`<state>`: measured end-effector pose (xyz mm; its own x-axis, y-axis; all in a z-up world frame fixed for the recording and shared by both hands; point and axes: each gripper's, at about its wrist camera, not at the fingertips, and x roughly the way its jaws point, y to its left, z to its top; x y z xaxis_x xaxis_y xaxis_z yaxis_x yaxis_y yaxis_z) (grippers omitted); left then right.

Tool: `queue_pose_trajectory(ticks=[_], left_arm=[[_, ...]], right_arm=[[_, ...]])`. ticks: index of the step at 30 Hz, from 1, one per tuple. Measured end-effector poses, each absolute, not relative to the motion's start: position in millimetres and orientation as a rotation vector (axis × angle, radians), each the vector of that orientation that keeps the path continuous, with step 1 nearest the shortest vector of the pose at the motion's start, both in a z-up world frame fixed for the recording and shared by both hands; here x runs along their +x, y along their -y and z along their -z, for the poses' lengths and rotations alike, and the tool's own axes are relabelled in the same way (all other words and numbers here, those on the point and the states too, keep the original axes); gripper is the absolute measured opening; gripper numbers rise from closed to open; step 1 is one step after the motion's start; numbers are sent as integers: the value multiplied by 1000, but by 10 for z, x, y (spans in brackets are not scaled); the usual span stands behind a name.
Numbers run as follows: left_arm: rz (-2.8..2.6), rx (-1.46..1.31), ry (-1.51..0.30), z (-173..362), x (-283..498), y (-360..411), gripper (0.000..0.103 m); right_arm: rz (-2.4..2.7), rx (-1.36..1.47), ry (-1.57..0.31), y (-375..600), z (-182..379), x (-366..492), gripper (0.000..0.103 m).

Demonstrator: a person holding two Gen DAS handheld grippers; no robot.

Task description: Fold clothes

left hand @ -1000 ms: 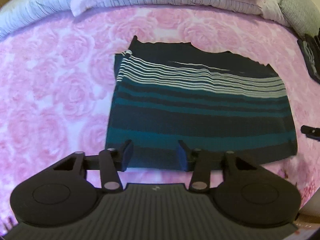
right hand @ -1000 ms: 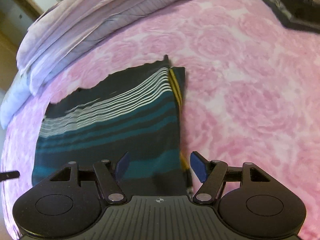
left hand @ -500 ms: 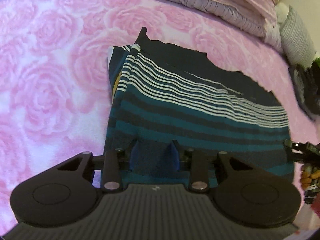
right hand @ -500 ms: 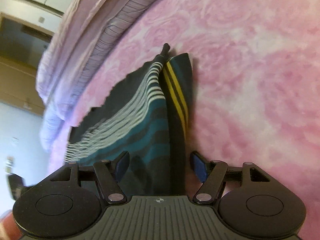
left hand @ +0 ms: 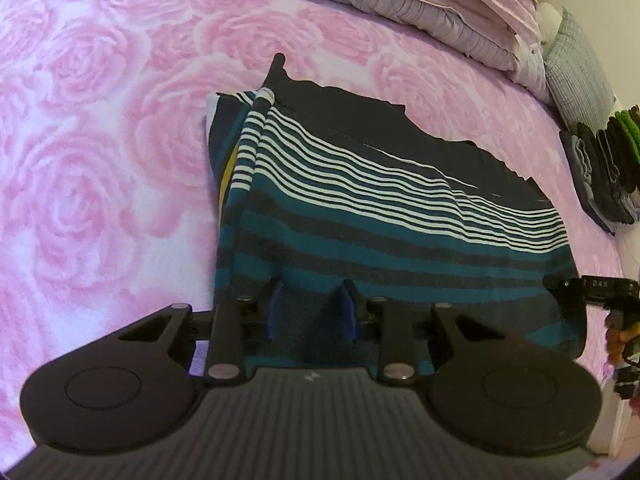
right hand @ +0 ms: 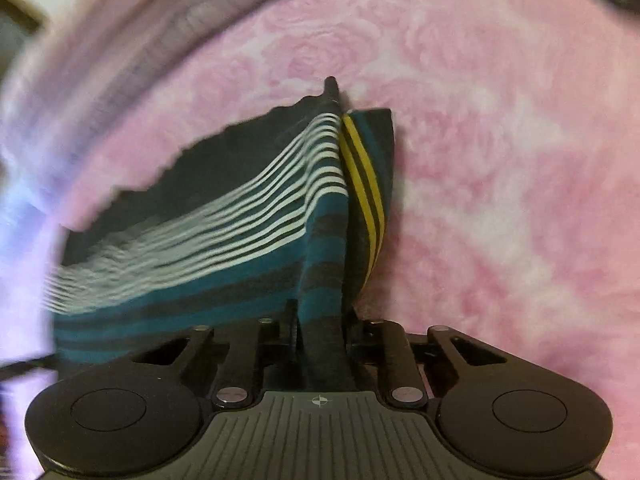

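Observation:
A folded garment (left hand: pixel 400 224) with dark, teal and white stripes lies on the pink rose bedspread (left hand: pixel 80 160). My left gripper (left hand: pixel 311 312) is at its near left corner, jaws closing, with a raised bunch of the cloth pressed between the blue pads (left hand: pixel 274 312). In the right wrist view the garment (right hand: pixel 224 248) shows a yellow-striped under layer. My right gripper (right hand: pixel 322 320) has its jaws closing narrow on the near right corner, and a ridge of cloth rises out of them. The right gripper (left hand: pixel 588 286) also shows at the left view's right edge, with a hand (left hand: pixel 618 336) behind it.
Folded pale bedding (left hand: pixel 400 4) lies along the far edge of the bed, with a grey pillow (left hand: pixel 580 68) at the far right. A stack of folded dark clothes (left hand: pixel 608 176) stands to the right of the garment. Pink bedspread (right hand: pixel 500 200) spreads to the right of the garment.
Both grippers came down onto the garment's near edge. The left jaws narrowed around the cloth. The right jaws went from wide open to pinched on the corner, and the cloth there now rises in a ridge.

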<state>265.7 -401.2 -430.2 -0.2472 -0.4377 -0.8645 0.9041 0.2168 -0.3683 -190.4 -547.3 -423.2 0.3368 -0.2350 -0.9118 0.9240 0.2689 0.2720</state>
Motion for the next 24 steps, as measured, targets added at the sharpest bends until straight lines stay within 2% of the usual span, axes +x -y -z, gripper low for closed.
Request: queue_pose_trajectory(ticks=[4, 10, 12, 16, 18, 19, 21, 24], left_arm=[[1365, 492, -1216, 4168, 2795, 3893, 22], [1297, 410, -1228, 4051, 3293, 3507, 21], [1260, 378, -1254, 4058, 3466, 3366, 21], [1213, 319, -1304, 4096, 3705, 3138, 21], [1198, 297, -1322, 4103, 3792, 3046, 21], [1192, 291, -1326, 4101, 3819, 3012, 21], [1179, 272, -1334, 4094, 3871, 2947, 21], [1187, 257, -1341, 4069, 3886, 2898, 21]], right_arm=[[1114, 593, -1122, 5140, 3903, -1066, 14], [1117, 311, -1123, 4433, 3339, 1, 14], [1055, 209, -1134, 4164, 3312, 440, 14], [923, -49, -1253, 3561, 3836, 1334, 17], [879, -125, -1324, 3328, 4253, 1597, 26], [845, -137, -1362, 3228, 4452, 1679, 40], [848, -219, -1401, 3048, 4679, 1743, 41], [808, -161, -1386, 3003, 4500, 1681, 42]])
